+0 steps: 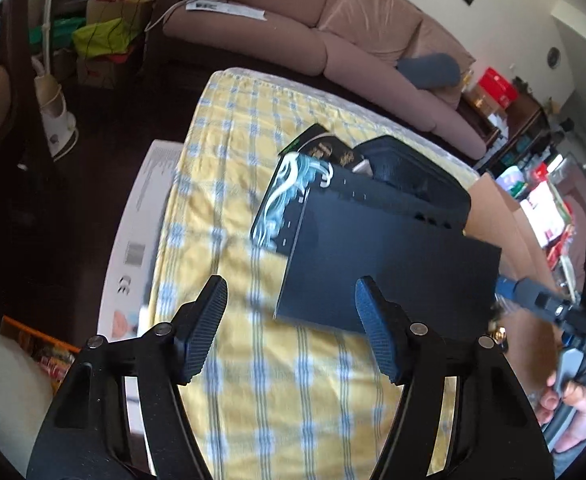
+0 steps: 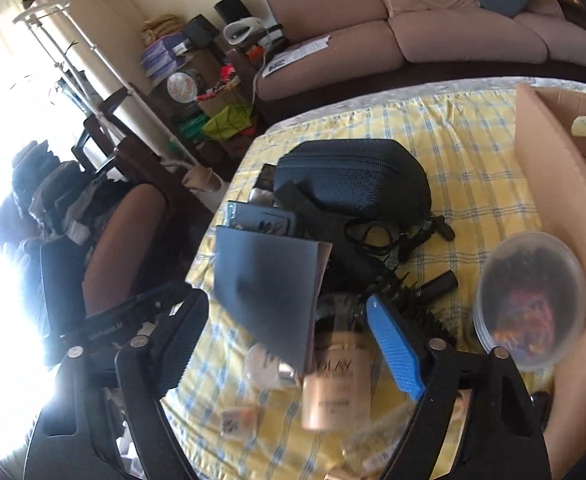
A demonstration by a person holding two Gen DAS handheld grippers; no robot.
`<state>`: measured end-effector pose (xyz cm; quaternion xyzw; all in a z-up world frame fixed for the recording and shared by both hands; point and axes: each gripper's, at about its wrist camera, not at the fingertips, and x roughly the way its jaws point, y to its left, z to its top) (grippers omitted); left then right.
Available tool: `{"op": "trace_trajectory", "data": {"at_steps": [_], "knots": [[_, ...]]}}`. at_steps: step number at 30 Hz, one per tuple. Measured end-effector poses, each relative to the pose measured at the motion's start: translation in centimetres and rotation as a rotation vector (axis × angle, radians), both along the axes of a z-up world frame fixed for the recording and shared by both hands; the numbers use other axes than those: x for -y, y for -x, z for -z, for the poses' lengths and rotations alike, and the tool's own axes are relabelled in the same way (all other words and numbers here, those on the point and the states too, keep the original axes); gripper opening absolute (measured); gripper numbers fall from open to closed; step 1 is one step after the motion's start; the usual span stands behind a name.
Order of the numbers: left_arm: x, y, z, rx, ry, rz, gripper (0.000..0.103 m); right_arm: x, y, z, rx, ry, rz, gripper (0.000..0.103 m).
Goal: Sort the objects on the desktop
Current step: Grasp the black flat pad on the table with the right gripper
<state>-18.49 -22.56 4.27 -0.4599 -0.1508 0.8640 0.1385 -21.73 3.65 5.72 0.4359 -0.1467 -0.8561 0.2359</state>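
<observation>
Trouble could come from the dark booklet (image 1: 373, 264) in the left wrist view. It leans on a heap of other things on the yellow checked cloth (image 1: 293, 400), with its near edge lifted off the cloth. A bump from the side could push it over or drag the blue and white pack (image 1: 281, 196) beside it. The left gripper (image 1: 291, 332) points down at the cloth, near the booklet's low edge. Its two fingers stand apart with only cloth between them. The right-hand finger (image 1: 377, 344) is just in front of the booklet's corner, and I cannot tell if it touches. A person's hand (image 1: 573, 408) holds the other tool at the right edge.

In the right wrist view, the things to sort lie in a messy heap in the middle of the cloth. There is the same booklet (image 2: 269, 292), a black pouch (image 2: 353, 184), a tangle of black cord (image 2: 377, 240) and a cream bottle (image 2: 337, 376) lying on its side. The cord could catch on a finger and pull other things along. The bottle is round, so I think it could roll away. A clear tub (image 2: 533, 300) sits near the cardboard box (image 2: 541, 168) on the right. The right gripper (image 2: 289, 344) tilts down over the bottle. Its fingers are wide apart and hold nothing, with the bottle and the booklet's corner seen between them.
</observation>
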Motion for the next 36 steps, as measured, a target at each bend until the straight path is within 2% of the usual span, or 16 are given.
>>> {"op": "trace_trajectory", "data": {"at_steps": [3,5,7,8,9,10,12,14,15,18,23,36], "knots": [[-0.4,1.0,0.6,0.001,-0.001,0.008,0.063,0.5,0.6,0.6,0.005,-0.03,-0.011,0.075],[-0.8,1.5,1.1,0.006,0.041,0.009,0.063,0.6,0.7,1.1,0.009,-0.039,-0.014,0.068],[-0.9,1.6,1.5,0.018,0.034,0.011,0.063,0.6,0.8,1.5,0.016,-0.037,-0.011,0.051],[-1.0,1.7,1.7,0.028,0.004,0.022,0.063,0.6,0.8,1.7,0.018,-0.035,-0.008,0.045],[-1.2,1.7,1.8,0.03,-0.011,0.036,0.063,0.6,0.7,1.9,0.022,-0.031,-0.009,0.034],[-1.6,1.7,1.9,0.027,-0.021,0.058,0.063,0.7,0.7,2.1,0.025,-0.029,-0.011,0.032],[-2.1,1.7,2.1,0.035,-0.046,0.089,0.063,0.7,0.5,2.2,0.024,-0.012,-0.013,0.029],[-2.1,1.8,2.7,0.065,-0.143,0.103,0.065,0.9,0.5,2.2,0.028,-0.006,-0.02,0.026],[-1.9,1.8,2.8,0.074,-0.167,0.093,0.065,1.0,0.4,2.2,0.029,-0.004,-0.025,0.024],[-1.7,1.8,3.0,0.081,-0.212,0.094,0.065,1.3,0.2,1.9,0.028,-0.008,-0.034,0.024],[-1.0,1.6,2.6,0.091,-0.317,0.097,0.063,0.4,-0.2,1.3,0.039,0.075,-0.04,0.024],[-5.0,-1.8,-1.8,0.015,-0.402,0.246,0.061,-0.9,-4.4,-3.4,-0.028,0.078,-0.072,0.024]]}}
